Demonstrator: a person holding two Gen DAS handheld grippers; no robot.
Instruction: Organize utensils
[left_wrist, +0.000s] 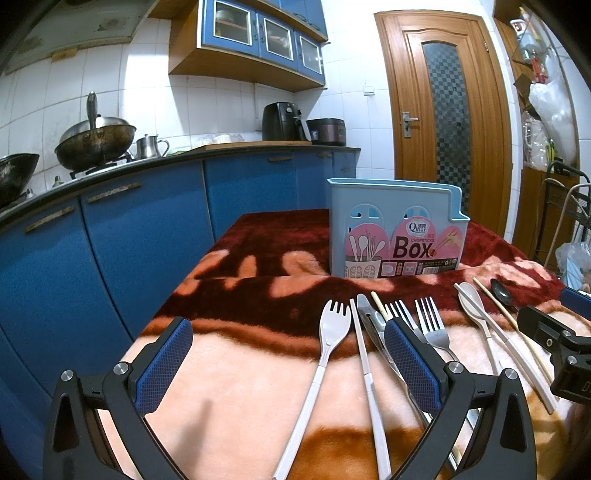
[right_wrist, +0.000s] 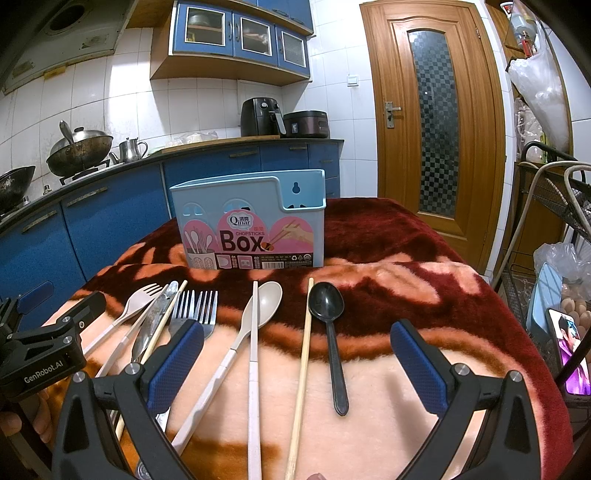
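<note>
A light blue chopsticks box (left_wrist: 397, 236) (right_wrist: 251, 225) stands upright on the blanket-covered table. Utensils lie in a row in front of it: a pale plastic fork (left_wrist: 325, 354) (right_wrist: 129, 310), a pale chopstick (left_wrist: 365, 369), a metal knife (left_wrist: 373, 321) (right_wrist: 155, 314), metal forks (left_wrist: 430, 325) (right_wrist: 195, 306), a beige spoon (left_wrist: 476, 310) (right_wrist: 255, 314), a wooden chopstick (right_wrist: 303, 354) and a black spoon (right_wrist: 330, 332) (left_wrist: 500, 291). My left gripper (left_wrist: 288, 369) is open above the pale fork and chopstick. My right gripper (right_wrist: 297, 369) is open above the beige spoon, chopsticks and black spoon.
The table wears a red, pink and orange plush blanket (left_wrist: 240, 369) (right_wrist: 406, 295). Blue kitchen cabinets (left_wrist: 110, 240) run along the left. A wire rack (right_wrist: 554, 221) and a phone (right_wrist: 570, 354) stand at the right edge. A wooden door (right_wrist: 432, 110) is behind.
</note>
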